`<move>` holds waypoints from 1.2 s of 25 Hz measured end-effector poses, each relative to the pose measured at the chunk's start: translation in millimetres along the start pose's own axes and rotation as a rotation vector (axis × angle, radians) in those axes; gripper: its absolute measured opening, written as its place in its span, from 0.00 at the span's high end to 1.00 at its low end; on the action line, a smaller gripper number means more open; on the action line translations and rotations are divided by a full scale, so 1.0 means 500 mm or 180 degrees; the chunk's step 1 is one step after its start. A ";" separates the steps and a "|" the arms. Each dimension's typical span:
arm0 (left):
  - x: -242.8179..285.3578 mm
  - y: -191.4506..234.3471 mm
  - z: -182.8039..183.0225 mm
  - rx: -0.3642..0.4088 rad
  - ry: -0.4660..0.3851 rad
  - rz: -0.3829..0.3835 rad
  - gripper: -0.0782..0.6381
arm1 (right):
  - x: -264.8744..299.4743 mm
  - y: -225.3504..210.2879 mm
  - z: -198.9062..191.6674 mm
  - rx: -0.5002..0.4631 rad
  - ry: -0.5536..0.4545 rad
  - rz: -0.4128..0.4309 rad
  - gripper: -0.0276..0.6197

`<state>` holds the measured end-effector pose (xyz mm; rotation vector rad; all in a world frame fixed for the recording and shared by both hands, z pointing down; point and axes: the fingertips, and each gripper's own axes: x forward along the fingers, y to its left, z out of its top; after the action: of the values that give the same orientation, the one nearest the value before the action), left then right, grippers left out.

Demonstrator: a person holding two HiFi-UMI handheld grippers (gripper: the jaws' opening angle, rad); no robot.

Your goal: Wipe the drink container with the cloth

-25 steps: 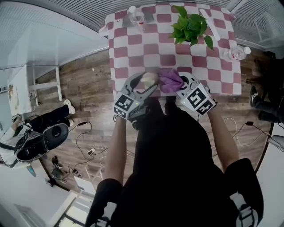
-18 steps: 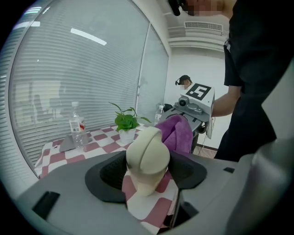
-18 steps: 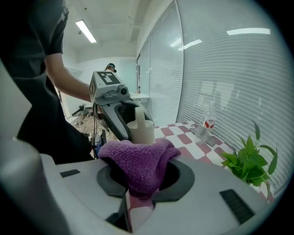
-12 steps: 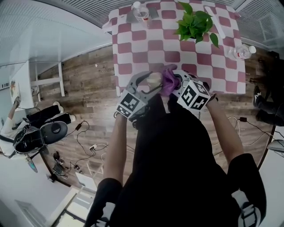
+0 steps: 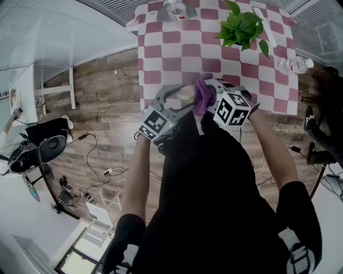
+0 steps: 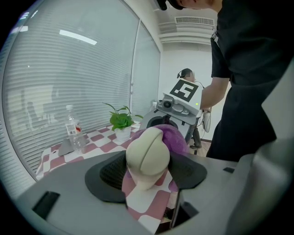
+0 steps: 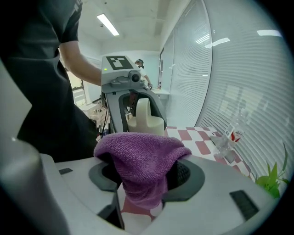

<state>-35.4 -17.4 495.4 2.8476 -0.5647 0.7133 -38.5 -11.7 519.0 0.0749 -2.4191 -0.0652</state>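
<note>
Over the near edge of the checked table (image 5: pixel 177 53), seen from the head view: holds a cream drink container (image 5: pixel 185 94) in the left gripper (image 5: pixel 184 98), with the purple cloth (image 5: pixel 202 92) bunched against its right side at the right gripper (image 5: pixel 210 92). Shows a potted plant (image 5: pixel 241 27) and a water bottle (image 5: pixel 177 9) farther back on the table. From the left gripper view: presses both black pads (image 6: pixel 112 172) on the container's sides, rounded cream end toward the camera, cloth touching just behind it, checked table below. From the right gripper view: has the jaws just opening, now about half apart, pads clear of the cloth hanging loose between them. Looks past the cloth to the container, clamped just beyond in the other gripper.
</note>
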 end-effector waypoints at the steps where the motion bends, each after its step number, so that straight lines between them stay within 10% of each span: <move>1: -0.001 -0.001 -0.001 0.0001 -0.0004 -0.0003 0.48 | 0.005 0.000 -0.002 -0.0059 0.0023 0.0021 0.58; 30: -0.005 0.014 -0.007 0.0065 0.0077 -0.0207 0.48 | 0.131 0.003 -0.079 0.0126 0.0246 0.0660 0.41</move>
<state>-41.5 -22.2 497.6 2.8572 -0.4618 0.7457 -61.5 -16.0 592.1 -0.1527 -2.3375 0.0788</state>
